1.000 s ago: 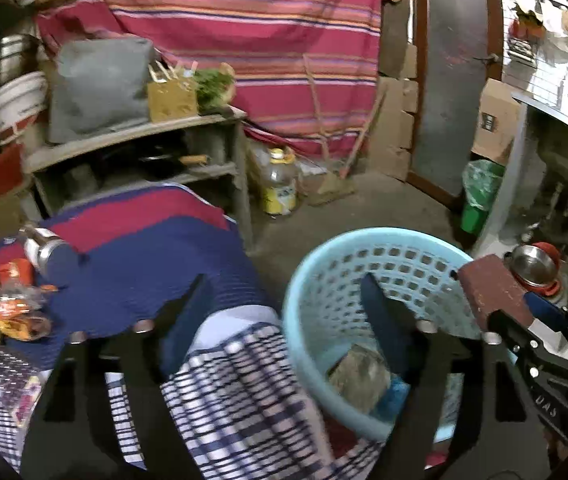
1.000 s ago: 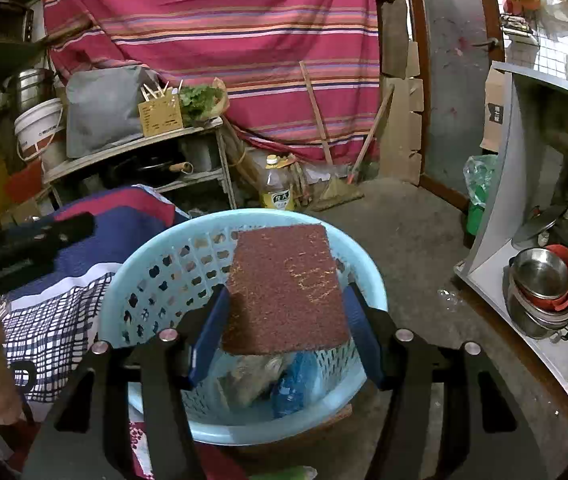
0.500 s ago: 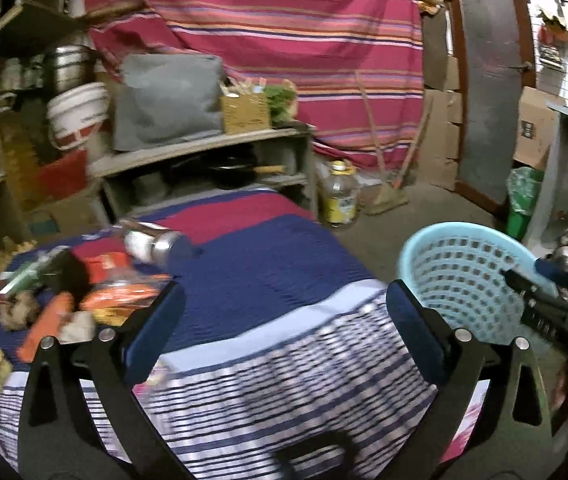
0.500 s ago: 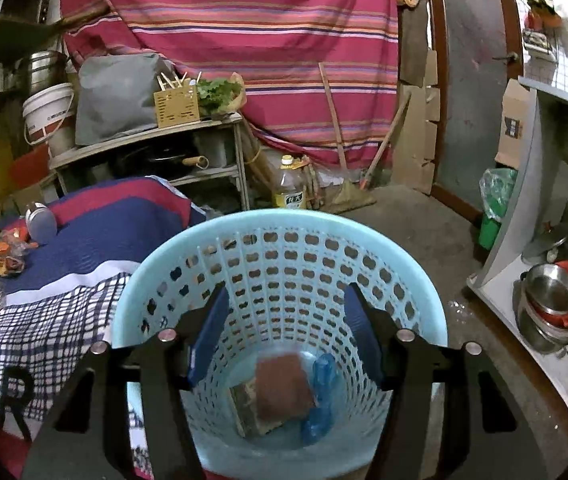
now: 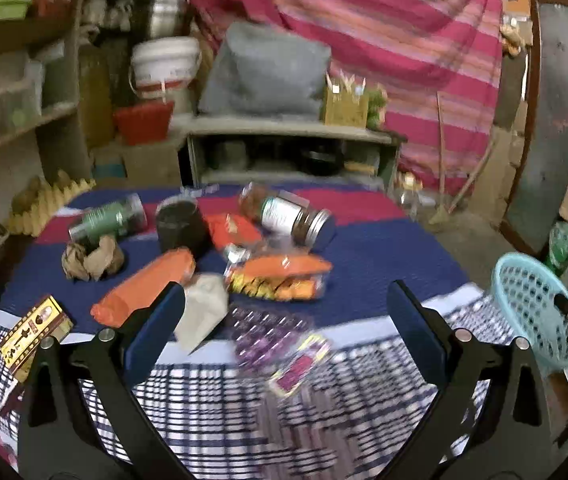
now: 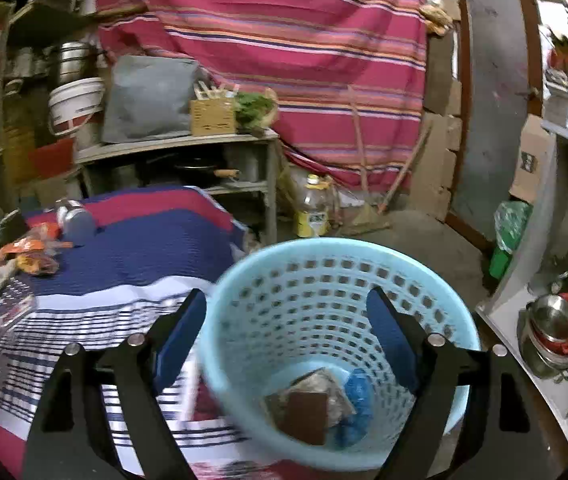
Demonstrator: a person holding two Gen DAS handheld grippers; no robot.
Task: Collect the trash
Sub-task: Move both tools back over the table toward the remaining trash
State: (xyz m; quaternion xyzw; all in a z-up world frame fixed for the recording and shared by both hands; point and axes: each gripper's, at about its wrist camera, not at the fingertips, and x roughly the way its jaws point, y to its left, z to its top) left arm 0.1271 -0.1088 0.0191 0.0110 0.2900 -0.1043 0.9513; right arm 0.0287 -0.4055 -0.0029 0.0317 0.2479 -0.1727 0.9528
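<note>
Cluttered storeroom, red-striped cloth hanging (image 6: 284, 20) across the back wall; grey shelf unit (image 5: 292, 148) at 12 o'clock in the left wrist view, carrying a grey cushion (image 5: 264, 72) and a white plastic bucket (image 5: 164, 64).

Blue, red and checked cloth-covered table (image 5: 364, 248), holding the uncollected litter:
- glass jar with silver lid and white label (image 5: 288, 216), on its side, 12 o'clock;
- green-labelled bottle (image 5: 108, 218), on its side, 10 o'clock;
- dark round cup (image 5: 180, 224), upright, between bottle and jar;
- crumpled brown paper (image 5: 92, 260), just below the bottle;
- orange plastic packet (image 5: 144, 288), 9 o'clock, beside the left finger;
- orange and yellow snack wrapper (image 5: 280, 276), centre;
- pale folded paper scrap (image 5: 200, 312);
- clear purple-tinted blister tray (image 5: 268, 332), blurred;
- yellow printed carton (image 5: 32, 332), 8 o'clock.

Left gripper (image 5: 280, 336): above the table's near edge, jaws spread wide, nothing between them.

Light blue perforated plastic basket (image 6: 324, 264), beside the table at 3 o'clock in the left view. Contents: brown rectangular pad (image 6: 304, 416), blue crumpled wrapper (image 6: 358, 396), clear wrapper beneath.

Right gripper (image 6: 288, 340): over the basket mouth, jaws apart, empty.
</note>
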